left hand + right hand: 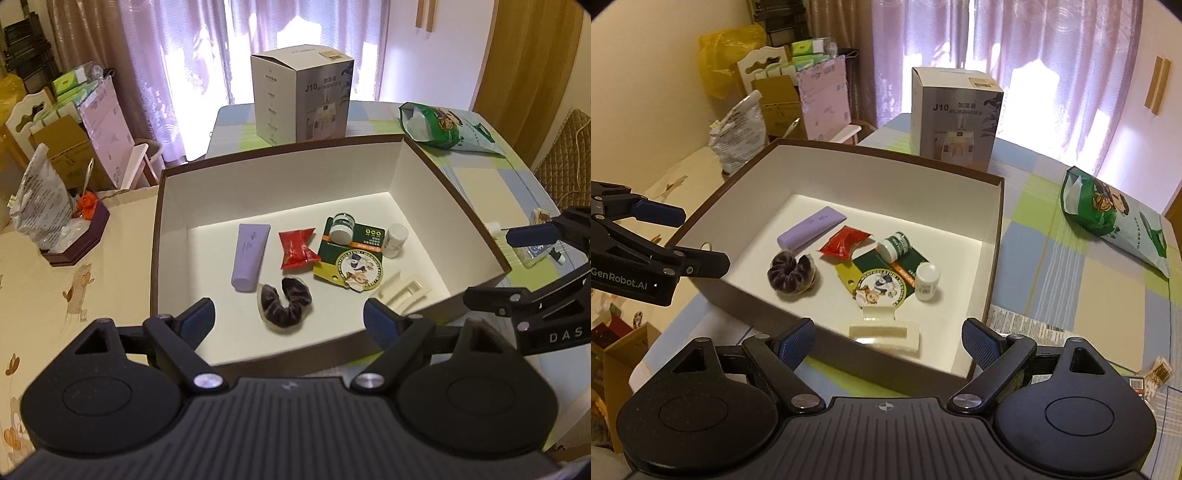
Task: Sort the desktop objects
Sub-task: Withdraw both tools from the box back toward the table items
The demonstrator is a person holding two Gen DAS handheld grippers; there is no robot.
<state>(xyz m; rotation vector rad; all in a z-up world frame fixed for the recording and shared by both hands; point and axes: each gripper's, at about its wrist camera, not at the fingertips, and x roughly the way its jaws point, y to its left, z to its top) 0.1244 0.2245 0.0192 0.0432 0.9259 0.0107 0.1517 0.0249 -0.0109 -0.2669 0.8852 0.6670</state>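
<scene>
A brown box with a white inside (207, 192) (993, 236) stands on the table. In it lie a purple tube (248, 257) (811, 231), a red packet (297, 248) (845, 242), a dark scrunchie (284, 304) (790, 273), a green card (351, 262) (882, 282), a green-labelled jar (342, 229) (894, 245), a white bottle (394, 240) (927, 280) and a cream plastic piece (402, 291) (882, 334). My left gripper (288, 321) (694, 240) is open and empty over the box's near edge. My right gripper (888, 341) (517, 266) is open and empty at the box's right corner.
A white humidifier carton (301, 98) (955, 118) stands behind the box. A green snack bag (447, 127) (1108, 214) lies at the right. Printed papers (1027, 325) lie by the box. A dark tray with clutter (74, 236) sits at the left.
</scene>
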